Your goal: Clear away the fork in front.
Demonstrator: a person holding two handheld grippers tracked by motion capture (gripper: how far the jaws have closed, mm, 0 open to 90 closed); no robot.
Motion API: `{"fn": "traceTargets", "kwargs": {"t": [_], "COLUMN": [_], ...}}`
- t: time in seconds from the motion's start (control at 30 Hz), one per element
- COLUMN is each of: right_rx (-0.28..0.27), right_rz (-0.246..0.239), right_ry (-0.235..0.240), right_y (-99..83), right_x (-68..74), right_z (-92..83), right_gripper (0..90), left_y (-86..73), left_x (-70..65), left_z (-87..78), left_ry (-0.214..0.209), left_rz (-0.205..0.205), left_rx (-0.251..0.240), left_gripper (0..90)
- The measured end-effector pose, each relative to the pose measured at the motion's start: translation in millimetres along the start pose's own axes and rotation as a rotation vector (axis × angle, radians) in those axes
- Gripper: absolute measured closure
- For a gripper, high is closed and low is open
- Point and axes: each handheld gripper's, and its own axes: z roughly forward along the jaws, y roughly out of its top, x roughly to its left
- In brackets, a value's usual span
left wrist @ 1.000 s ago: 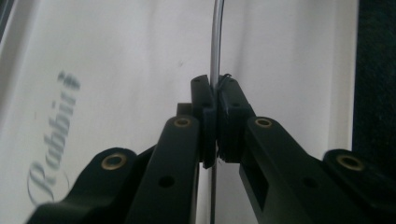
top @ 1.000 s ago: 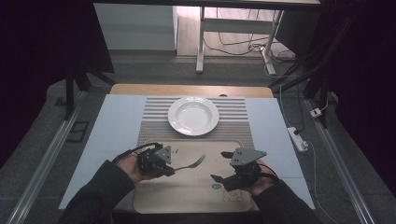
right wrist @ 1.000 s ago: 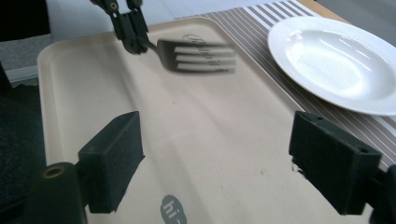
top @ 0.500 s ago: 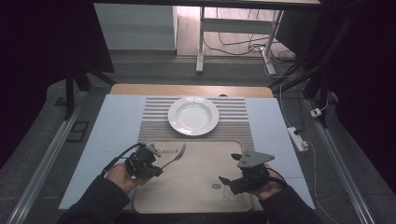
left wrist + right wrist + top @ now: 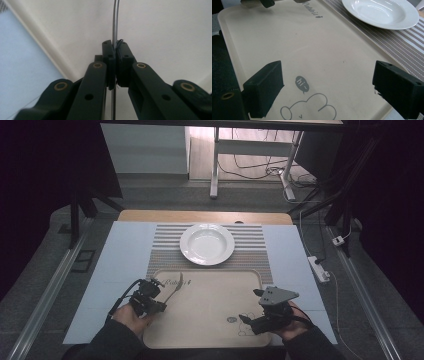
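Shiny metal shows between the jaws of the left gripper point(image 5: 159, 301): it holds a fork point(image 5: 175, 286) by its thin handle, pinched tight, as the left gripper view shows point(image 5: 115, 65). In the high view the fork sits at the lower left of the frame, over the left end of the beige tray point(image 5: 210, 340), with its prongs pointing up toward the white plate point(image 5: 207, 243) on the striped mat point(image 5: 255, 257).

The right gripper point(image 5: 246, 322), at the lower right, has just been opening its jaws. They stand wide with nothing between them point(image 5: 325, 91), above the little cloud drawing on the tray.

It looks like the fork is being set down on the tray. To do it well, bring the fork low and flat, let the handle touch the tray, then open slowly so it does not bounce or slide. Keep the empty gripper out of the way.
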Motion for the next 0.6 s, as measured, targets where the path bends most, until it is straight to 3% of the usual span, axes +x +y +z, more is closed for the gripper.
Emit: {"fn": "traceTargets", "kwargs": {"t": [0.23, 0.53, 0.6], "right_rx": [0.011, 0.017, 0.017], "right_rz": [0.0, 0.003, 0.004], "right_ry": [-0.004, -0.009, -0.007], "right_y": [-3.6, -5.7, -6.1], "right_x": [0.7, 0.6, 0.6], "right_z": [-2.1, -3.8, -4.0], "right_gripper": [9.9, 9.9, 9.9], "left_y": [-1.3, -3.5, -3.8], "left_x": [1.8, 3.0, 3.2], "left_z": [8.5, 10.3, 10.3], "left_ry": [0.035, 0.02, 0.007], "left_rz": [-0.052, -0.058, -0.057], "left_rx": [0.029, 0.014, 0.008], "left_gripper": [86.8, 84.5, 80.6]}}
